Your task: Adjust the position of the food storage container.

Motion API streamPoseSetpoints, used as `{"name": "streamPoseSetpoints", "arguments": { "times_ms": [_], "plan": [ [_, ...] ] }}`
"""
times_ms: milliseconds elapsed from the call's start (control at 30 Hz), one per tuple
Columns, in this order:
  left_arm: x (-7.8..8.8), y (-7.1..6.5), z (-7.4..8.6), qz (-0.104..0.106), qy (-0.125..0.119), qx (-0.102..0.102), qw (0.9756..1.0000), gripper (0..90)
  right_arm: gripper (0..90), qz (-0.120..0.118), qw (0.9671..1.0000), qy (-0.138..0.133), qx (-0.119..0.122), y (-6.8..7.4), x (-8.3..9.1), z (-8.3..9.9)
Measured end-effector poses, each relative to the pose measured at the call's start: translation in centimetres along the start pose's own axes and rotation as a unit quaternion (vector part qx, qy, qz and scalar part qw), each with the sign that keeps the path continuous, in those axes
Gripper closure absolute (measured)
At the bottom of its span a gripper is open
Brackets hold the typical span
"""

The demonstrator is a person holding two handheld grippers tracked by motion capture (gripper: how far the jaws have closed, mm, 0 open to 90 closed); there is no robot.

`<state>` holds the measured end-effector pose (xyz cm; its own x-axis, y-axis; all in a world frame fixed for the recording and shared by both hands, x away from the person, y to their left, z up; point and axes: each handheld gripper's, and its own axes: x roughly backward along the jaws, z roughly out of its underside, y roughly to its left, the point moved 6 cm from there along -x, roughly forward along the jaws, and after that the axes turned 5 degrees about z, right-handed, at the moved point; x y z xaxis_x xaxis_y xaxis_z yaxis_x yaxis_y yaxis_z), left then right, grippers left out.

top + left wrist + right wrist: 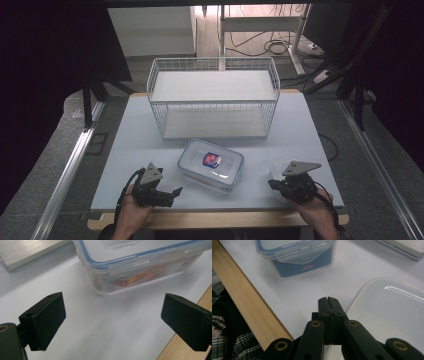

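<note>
we see the white table (pixel 125 150) spread across the middle of the high view, its wooden front edge along the bottom. at the upper centre of that view stands a white wire basket (pixel 214 95) with two shelves, the largest thing on the table. below it, at centre frame, sits a clear lidded container (pixel 211 164) with a blue seal and a red and blue packet inside; in the left gripper view it takes the upper middle and right, in the right gripper view the upper left. at the lower right of the high view lies a shallow translucent tray (pixel 278 169), partly hidden under the right gripper (pixel 274 184). in the right gripper view this tray takes the right side, and that gripper's jaws are pressed together with nothing between them. at the lower left of the high view the left gripper (pixel 176 192) rests near the table's front edge; its jaws stand wide apart and hold nothing, short of the container.
</note>
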<state>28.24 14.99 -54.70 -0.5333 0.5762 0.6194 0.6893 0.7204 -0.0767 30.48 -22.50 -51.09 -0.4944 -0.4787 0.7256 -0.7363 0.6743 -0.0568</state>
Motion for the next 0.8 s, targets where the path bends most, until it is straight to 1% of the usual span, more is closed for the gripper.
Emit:
{"name": "streamPoseSetpoints", "arguments": {
  "times_ms": [33, 100, 133, 167, 200, 233, 300, 333, 400, 433, 500, 533, 567, 600, 667, 700, 733, 767, 800],
  "plan": [
    [0.0, 0.0, 0.0, 0.0, 0.0, 0.0, 1.0, 6.1, 89.5, 0.0, 1.0, 0.0, 0.0, 0.0, 0.0, 0.0],
    [-0.1, 0.0, 0.0, -0.003, -0.001, -0.007, 1.0, 6.1, 89.6, -0.003, 1.0, 0.0, -0.009, -0.5, 0.1, 0.1],
    [-0.2, 0.0, 0.2, -0.008, 0.007, -0.014, 0.9998, 6.1, 89.5, -0.002, 0.9999, 0.001, -0.012, -0.7, 0.2, 0.2],
    [-0.2, 0.0, 0.2, -0.008, 0.007, -0.014, 0.9998, 6.1, 89.5, -0.002, 0.9999, 0.001, -0.012, -0.7, 0.2, 0.2],
    [-0.3, 0.0, 0.3, -0.013, 0.014, -0.023, 0.9995, 6.1, 89.5, 0.007, 0.9999, 0.004, -0.014, -1.2, 0.4, 0.3],
    [-0.3, 0.0, 0.3, -0.013, 0.014, -0.023, 0.9995, 6.1, 89.5, 0.007, 0.9999, 0.004, -0.014, -1.2, 0.4, 0.3],
    [-0.4, 0.0, 0.3, -0.015, 0.019, -0.027, 0.9993, 6.1, 89.6, 0.01, 0.9997, 0.007, -0.023, -1.7, 0.6, 0.5],
    [-0.4, 0.0, 0.3, -0.016, 0.019, -0.028, 0.9993, 6.0, 89.5, 0.018, 0.9995, 0.008, -0.026, -2.2, 0.7, 0.7],
    [-0.5, 0.0, 0.3, -0.017, 0.019, -0.028, 0.9993, 6.0, 89.5, 0.021, 0.9994, 0.009, -0.027, -2.4, 0.8, 0.8],
    [-0.4, 0.0, 0.4, -0.017, 0.019, -0.027, 0.9993, 6.0, 89.5, 0.028, 0.999, 0.013, -0.031, -2.9, 1.0, 1.0],
    [-0.5, 0.1, 0.4, -0.018, 0.021, -0.024, 0.9993, 6.0, 89.6, 0.035, 0.9987, 0.016, -0.033, -3.3, 1.2, 1.2],
    [-0.5, 0.1, 0.4, -0.018, 0.021, -0.024, 0.9993, 6.0, 89.6, 0.035, 0.9987, 0.016, -0.033, -3.3, 1.2, 1.2],
    [-0.5, 0.1, 0.5, -0.018, 0.023, -0.023, 0.9993, 6.0, 89.5, 0.041, 0.9982, 0.02, -0.039, -3.7, 1.4, 1.5],
    [-0.5, 0.1, 0.5, -0.018, 0.023, -0.023, 0.9993, 6.0, 89.5, 0.041, 0.9982, 0.02, -0.039, -3.7, 1.4, 1.5],
    [-0.5, 0.2, 0.5, -0.02, 0.025, -0.024, 0.9992, 6.0, 89.4, 0.052, 0.9974, 0.028, -0.041, -4.3, 1.7, 2.1],
    [-0.5, 0.2, 0.5, -0.02, 0.025, -0.024, 0.9992, 6.0, 89.4, 0.052, 0.9974, 0.028, -0.041, -4.3, 1.7, 2.1],
    [-0.5, 0.2, 0.5, -0.02, 0.025, -0.024, 0.9992, 6.0, 89.3, 0.054, 0.9971, 0.031, -0.044, -4.4, 1.8, 2.3],
    [-0.6, 0.2, 0.5, -0.02, 0.025, -0.022, 0.9992, 6.0, 89.2, 0.056, 0.9965, 0.031, -0.053, -4.7, 2.1, 2.7],
    [-0.6, 0.2, 0.5, -0.021, 0.026, -0.023, 0.9992, 6.0, 89.3, 0.058, 0.9963, 0.03, -0.055, -4.8, 2.3, 2.9]
  ]
}}
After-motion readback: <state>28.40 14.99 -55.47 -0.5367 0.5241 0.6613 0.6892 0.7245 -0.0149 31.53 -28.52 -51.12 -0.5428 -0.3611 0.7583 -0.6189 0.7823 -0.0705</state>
